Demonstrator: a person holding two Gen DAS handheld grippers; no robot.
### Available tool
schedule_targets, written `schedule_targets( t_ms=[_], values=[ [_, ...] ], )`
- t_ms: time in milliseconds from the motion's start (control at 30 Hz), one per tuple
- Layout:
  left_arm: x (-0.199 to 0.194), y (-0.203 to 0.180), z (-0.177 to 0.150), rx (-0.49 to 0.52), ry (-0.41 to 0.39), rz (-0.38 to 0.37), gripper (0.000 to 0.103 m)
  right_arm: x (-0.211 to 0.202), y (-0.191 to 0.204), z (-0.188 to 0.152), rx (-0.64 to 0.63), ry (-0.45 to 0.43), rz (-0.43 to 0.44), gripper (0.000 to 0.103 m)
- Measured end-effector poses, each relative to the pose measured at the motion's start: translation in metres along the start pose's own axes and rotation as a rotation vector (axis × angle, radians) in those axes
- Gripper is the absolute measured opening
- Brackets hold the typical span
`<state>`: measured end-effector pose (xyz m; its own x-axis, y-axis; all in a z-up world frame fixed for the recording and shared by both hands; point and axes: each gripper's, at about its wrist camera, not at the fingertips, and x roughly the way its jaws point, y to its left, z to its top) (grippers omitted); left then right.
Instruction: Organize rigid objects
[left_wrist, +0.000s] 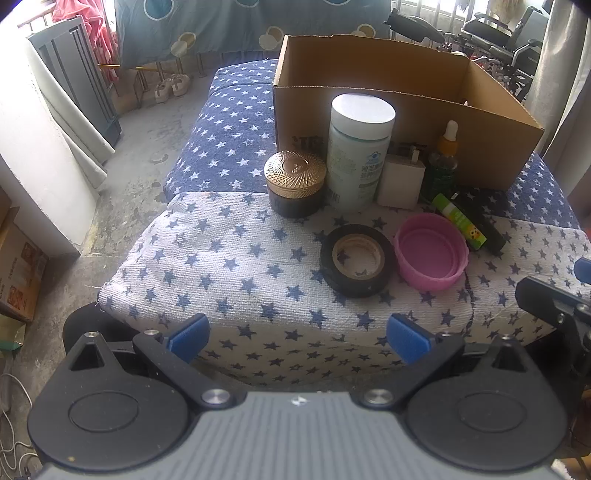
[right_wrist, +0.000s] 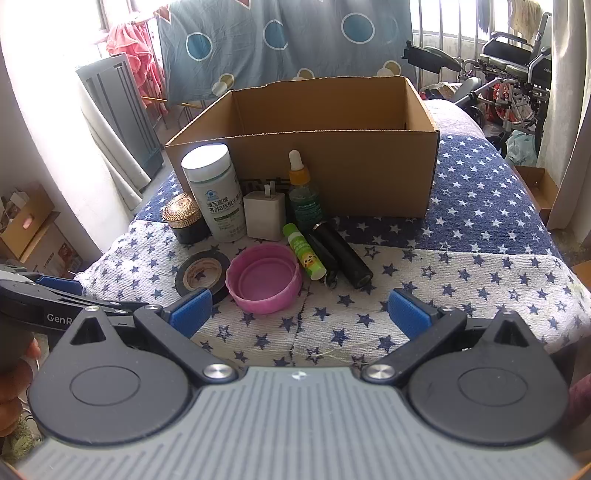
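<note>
Both tools hang over the near edge of a bed draped in a star-printed cloth (left_wrist: 236, 258). The left tool (left_wrist: 297, 338) has its blue pads spread wide with nothing between them, and the right tool (right_wrist: 299, 312) is spread just as wide and just as empty.

An open cardboard box (right_wrist: 369, 170) sits further back on the cloth. Lined up against its front wall stand a gold-lidded dark jar (left_wrist: 295, 182), a tall white bottle (left_wrist: 356, 155), a white charger plug (left_wrist: 400, 181) and a green dropper bottle (right_wrist: 303, 192), each close beside the next. In front of that row a roll of black tape (left_wrist: 356, 260) lies flat, just beside a pink lid (left_wrist: 430, 251) resting open side up. To the right of the lid lie a green glue stick (right_wrist: 304, 251) and a black cylinder (right_wrist: 343, 254), side by side; a slimmer dark thing seems wedged between them, though I cannot make it out.
</note>
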<state>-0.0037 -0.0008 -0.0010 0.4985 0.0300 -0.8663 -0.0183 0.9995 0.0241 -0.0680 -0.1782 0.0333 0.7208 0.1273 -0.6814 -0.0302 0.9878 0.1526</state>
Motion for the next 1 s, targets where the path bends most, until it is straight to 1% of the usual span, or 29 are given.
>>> schedule_targets(
  t_ms=[1000],
  values=[
    [-0.0008,0.0007,-0.0004,0.009,0.001,0.005,0.102,0.0008,0.0005,-0.0002,-0.004,0.004,0.004,0.102]
  ],
)
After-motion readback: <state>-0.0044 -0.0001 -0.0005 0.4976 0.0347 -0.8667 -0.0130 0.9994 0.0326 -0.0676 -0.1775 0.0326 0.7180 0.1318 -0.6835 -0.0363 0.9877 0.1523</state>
